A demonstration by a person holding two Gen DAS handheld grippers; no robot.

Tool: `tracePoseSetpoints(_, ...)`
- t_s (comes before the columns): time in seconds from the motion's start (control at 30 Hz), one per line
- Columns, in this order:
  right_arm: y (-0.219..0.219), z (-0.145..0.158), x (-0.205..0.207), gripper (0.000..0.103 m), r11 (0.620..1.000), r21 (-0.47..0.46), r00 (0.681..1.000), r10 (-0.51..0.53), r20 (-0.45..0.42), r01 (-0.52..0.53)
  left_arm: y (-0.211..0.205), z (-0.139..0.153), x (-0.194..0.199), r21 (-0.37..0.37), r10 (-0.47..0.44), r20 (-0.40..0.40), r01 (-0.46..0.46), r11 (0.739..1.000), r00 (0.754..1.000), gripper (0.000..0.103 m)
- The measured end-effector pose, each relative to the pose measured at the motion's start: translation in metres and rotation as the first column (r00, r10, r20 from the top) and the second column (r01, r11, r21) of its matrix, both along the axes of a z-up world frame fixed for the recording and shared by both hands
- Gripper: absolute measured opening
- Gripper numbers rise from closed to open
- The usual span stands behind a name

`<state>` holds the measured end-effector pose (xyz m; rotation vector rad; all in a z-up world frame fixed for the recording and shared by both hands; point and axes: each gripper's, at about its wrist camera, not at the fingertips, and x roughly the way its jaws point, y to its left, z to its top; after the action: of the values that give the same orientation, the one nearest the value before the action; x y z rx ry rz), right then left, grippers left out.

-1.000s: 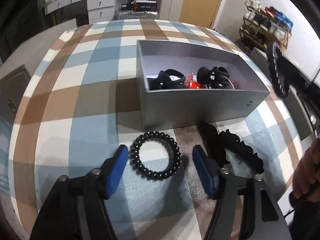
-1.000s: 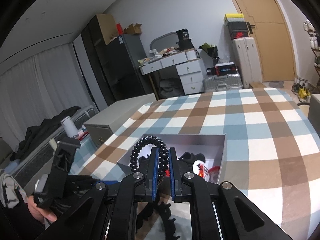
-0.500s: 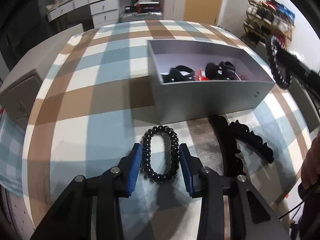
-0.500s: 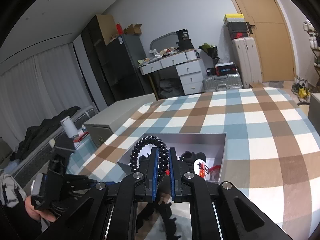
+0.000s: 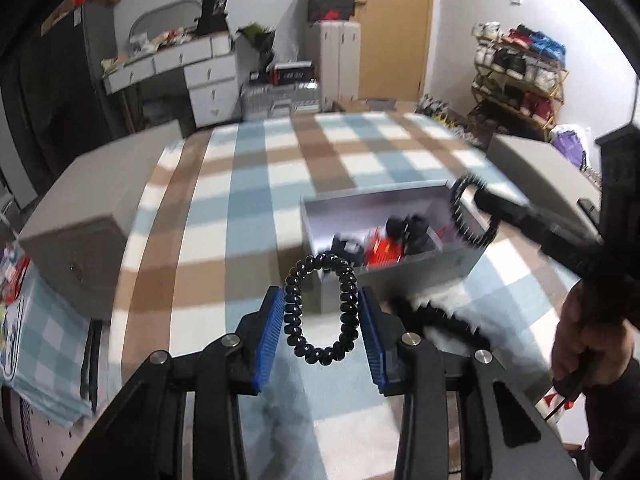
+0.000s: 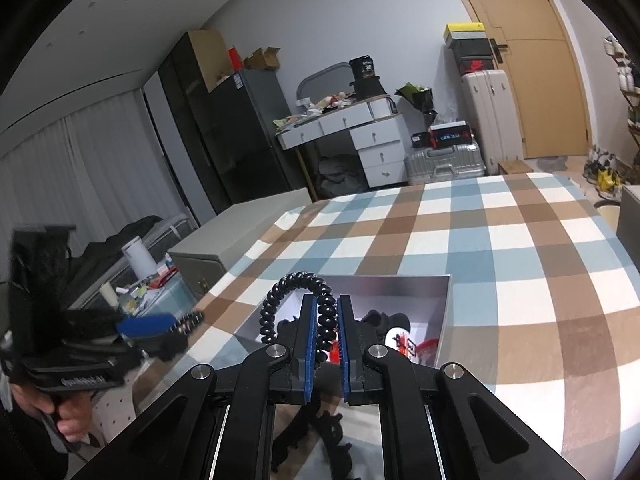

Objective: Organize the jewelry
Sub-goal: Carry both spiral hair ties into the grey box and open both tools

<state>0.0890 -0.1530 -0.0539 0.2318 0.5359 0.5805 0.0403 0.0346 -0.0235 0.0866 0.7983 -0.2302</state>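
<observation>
Left gripper (image 5: 321, 322) pinches a black spiral bracelet (image 5: 320, 309) above the checked tablecloth (image 5: 256, 184). Right gripper (image 6: 324, 344) clamps a second spiral bracelet (image 6: 298, 304) over the grey box (image 6: 444, 312), which holds dark and red items. A black toothed clip (image 5: 444, 320) lies beside the box.

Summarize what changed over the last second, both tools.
The left tool closed on the black spiral hair tie that lay on the checked cloth and lifted it clear. Unchanged: the right tool stays shut on its own spiral tie over the grey box; the black claw clip is still on the cloth.
</observation>
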Motion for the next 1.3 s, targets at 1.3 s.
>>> tracePoseSetpoints(1.3,-0.005,-0.013,0.038,0.035,0.996,-0.038,0.997,-0.076,-0.032,0.075,-0.035,-0.026,0.072,-0.153,-0.054,-0.053,0.045,0.987,0.997,0.053)
